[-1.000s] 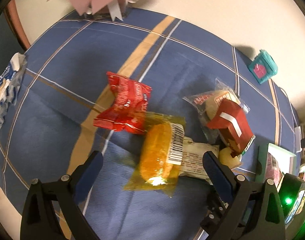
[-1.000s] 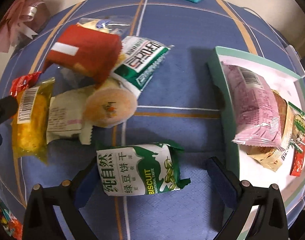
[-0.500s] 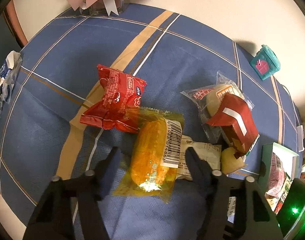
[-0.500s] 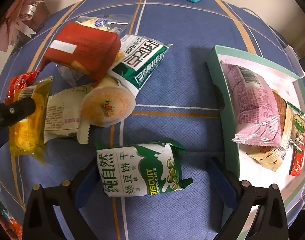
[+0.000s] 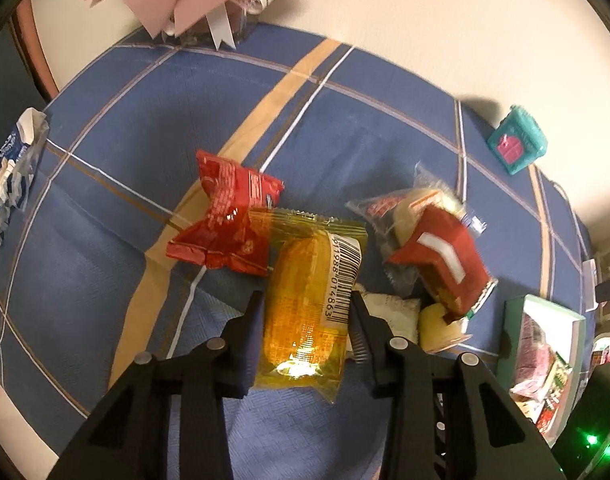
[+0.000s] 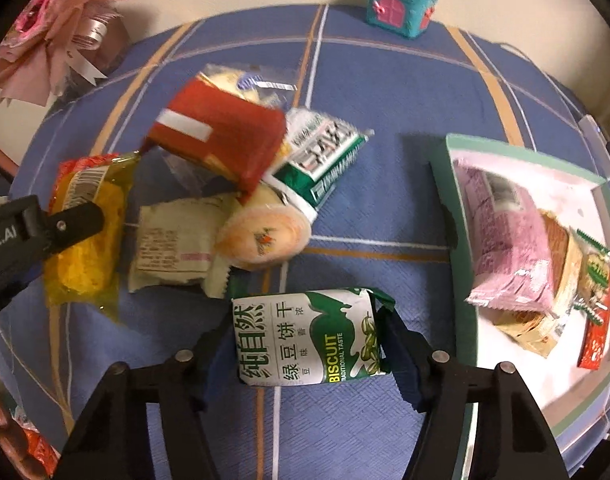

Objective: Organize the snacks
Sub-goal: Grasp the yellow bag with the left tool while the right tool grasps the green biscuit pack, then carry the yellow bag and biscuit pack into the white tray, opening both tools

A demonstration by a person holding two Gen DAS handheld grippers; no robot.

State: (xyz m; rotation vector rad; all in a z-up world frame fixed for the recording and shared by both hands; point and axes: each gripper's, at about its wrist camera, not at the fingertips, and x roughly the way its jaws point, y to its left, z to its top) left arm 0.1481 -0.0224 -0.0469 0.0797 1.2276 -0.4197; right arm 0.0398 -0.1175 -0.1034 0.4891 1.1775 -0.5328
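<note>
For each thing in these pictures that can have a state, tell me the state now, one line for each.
left gripper: jaws just closing, shut on the yellow cake pack.
right gripper: jaws just closing, shut on the green biscuit pack.
green tray: open, partly filled, with the pink pack inside.
red wrapper: crumpled, lying on the cloth.
red box: tilted, resting on other snacks.
</note>
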